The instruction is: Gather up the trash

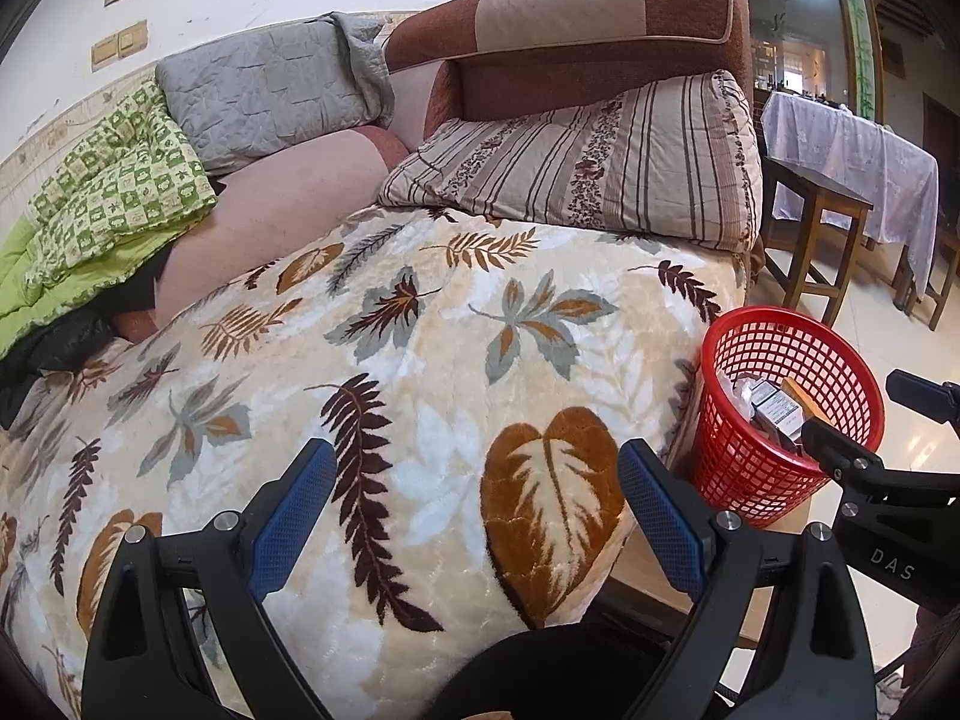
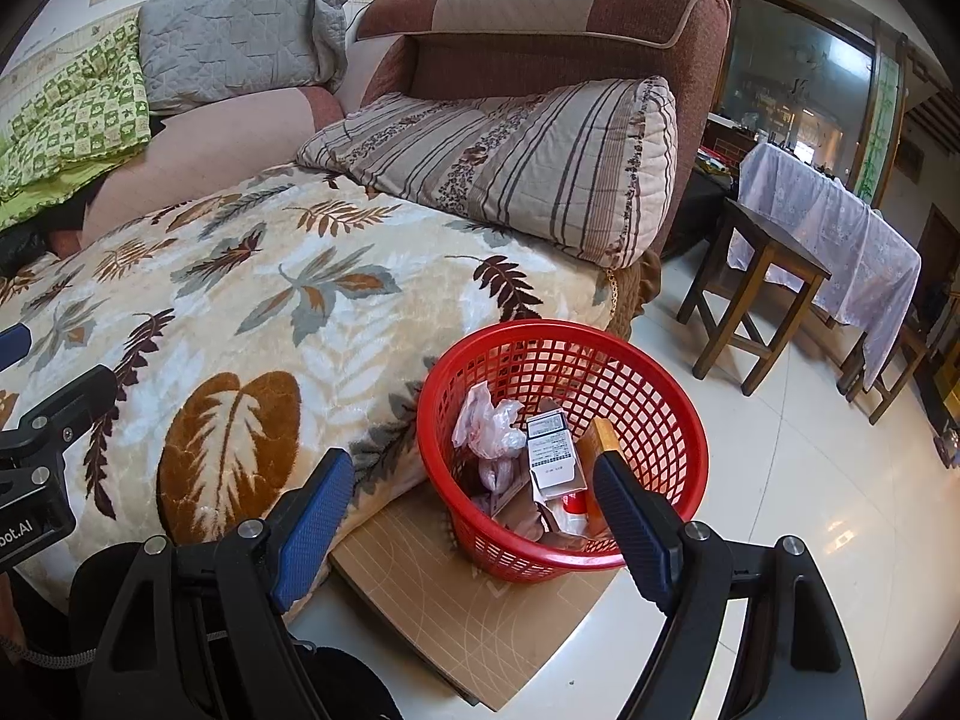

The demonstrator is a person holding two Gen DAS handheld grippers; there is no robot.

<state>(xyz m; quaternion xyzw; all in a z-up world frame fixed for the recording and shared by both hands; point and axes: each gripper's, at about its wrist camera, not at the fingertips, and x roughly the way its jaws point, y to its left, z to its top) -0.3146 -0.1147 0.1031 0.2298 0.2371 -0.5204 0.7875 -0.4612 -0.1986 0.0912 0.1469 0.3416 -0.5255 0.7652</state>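
Both tools are spread wide and hold nothing. The right gripper hangs just above the red basket, which stands on a board beside the sofa; crumpled plastic, a small box and other scraps lie inside, right under its jaws. The left gripper hovers over the leaf blanket, where no litter shows ahead of it. Judging by this, a drop looks finished; next comes finding any trash left.

i see the basket on the floor, touching the sofa's front edge — it sits partly on a flat board. trash lies inside it. a blanket covers the seat, a pillow behind it — a stool stands further right.
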